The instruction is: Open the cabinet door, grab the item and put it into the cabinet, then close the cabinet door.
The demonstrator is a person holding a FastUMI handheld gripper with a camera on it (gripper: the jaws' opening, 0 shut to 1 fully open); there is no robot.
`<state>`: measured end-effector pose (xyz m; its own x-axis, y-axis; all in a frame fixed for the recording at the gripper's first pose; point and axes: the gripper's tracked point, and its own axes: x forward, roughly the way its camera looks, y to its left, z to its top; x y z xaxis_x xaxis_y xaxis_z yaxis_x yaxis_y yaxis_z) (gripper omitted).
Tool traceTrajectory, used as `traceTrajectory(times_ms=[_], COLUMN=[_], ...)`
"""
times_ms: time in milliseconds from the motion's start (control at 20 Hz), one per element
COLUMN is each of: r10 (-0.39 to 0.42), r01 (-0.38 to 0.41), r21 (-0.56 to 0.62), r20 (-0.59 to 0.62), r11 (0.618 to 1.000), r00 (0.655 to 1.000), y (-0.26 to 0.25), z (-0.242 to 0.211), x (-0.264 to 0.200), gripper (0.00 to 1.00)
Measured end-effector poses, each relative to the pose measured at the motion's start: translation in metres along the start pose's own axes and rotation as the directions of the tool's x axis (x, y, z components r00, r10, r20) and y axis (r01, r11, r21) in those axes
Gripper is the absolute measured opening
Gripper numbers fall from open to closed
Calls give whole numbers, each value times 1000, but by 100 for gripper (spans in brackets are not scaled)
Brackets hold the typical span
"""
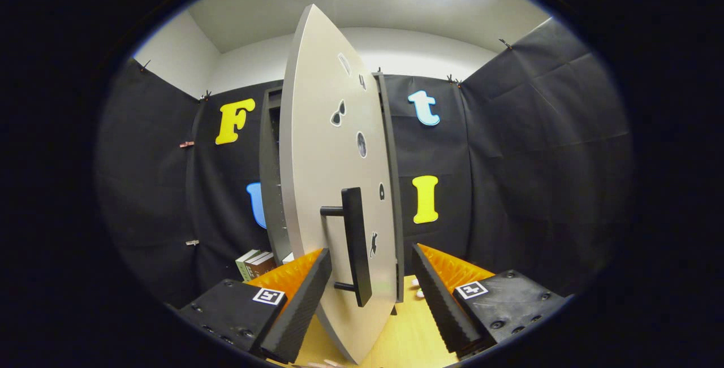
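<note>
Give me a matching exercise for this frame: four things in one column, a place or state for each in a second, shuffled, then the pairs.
Things:
1. cabinet door
2. door handle
3. books
4. gripper

Places or states:
A. open, fingers either side of the door's lower edge
B. swung partly open, edge toward the camera
C. standing on the table, beside the cabinet's base
D. black bar fixed upright on the door, between the fingers

Pairs: 1-B, 2-D, 3-C, 4-A

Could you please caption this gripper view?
Open tool straddles the handle of the part-open cabinet door.
</note>
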<state>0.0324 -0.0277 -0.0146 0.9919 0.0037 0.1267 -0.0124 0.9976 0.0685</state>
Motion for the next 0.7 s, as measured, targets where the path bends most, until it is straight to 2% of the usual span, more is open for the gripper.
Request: traceTrajectory(times_ms=[300, 500, 700], r10=[-11, 30, 8], r01=[11, -30, -8], r21=[2, -14, -28], r20=[-8, -4, -1], r11=[1000, 999, 1000], r00=[1000, 1000, 1000], y=[72, 124, 136], z=[-15, -24, -29], x=[32, 51, 54], gripper=[93, 93, 94])
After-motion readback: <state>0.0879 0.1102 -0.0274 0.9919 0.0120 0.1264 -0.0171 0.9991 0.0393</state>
